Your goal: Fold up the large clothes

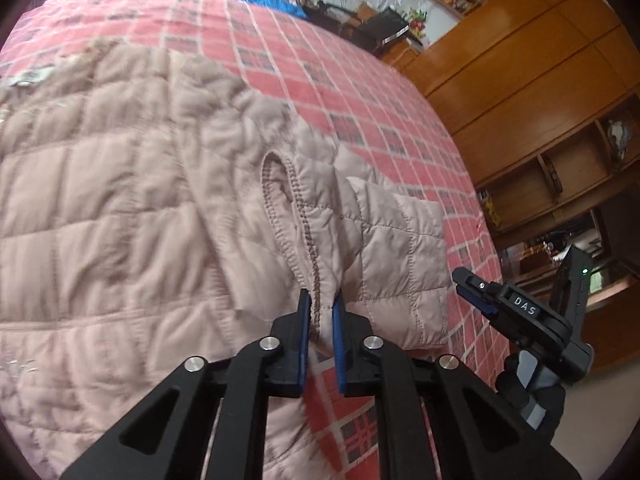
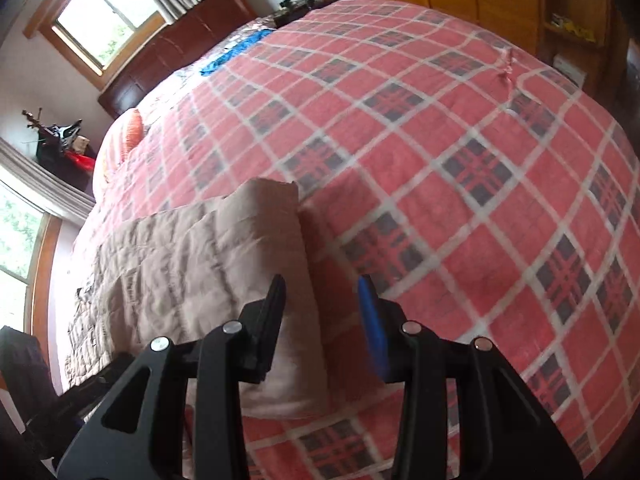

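A pale pink quilted jacket (image 1: 120, 208) lies spread on a bed with a red plaid bedspread (image 1: 320, 60). My left gripper (image 1: 322, 300) is shut on a stitched seam fold of the jacket near its sleeve (image 1: 400, 248), which lies bent over to the right. The right gripper (image 1: 476, 296) shows at the right of the left wrist view, beside the sleeve. In the right wrist view my right gripper (image 2: 322, 292) stands open above the jacket's folded edge (image 2: 260, 240), its left finger over the fabric and its blue-padded right finger over the bedspread (image 2: 460, 160).
Wooden wardrobes and shelves (image 1: 540, 92) stand past the bed's right side. A dark wooden headboard (image 2: 168, 48) and windows (image 2: 100, 12) lie beyond the bed. A blue cloth (image 2: 236, 52) and an orange pillow (image 2: 134, 128) rest near the head of the bed.
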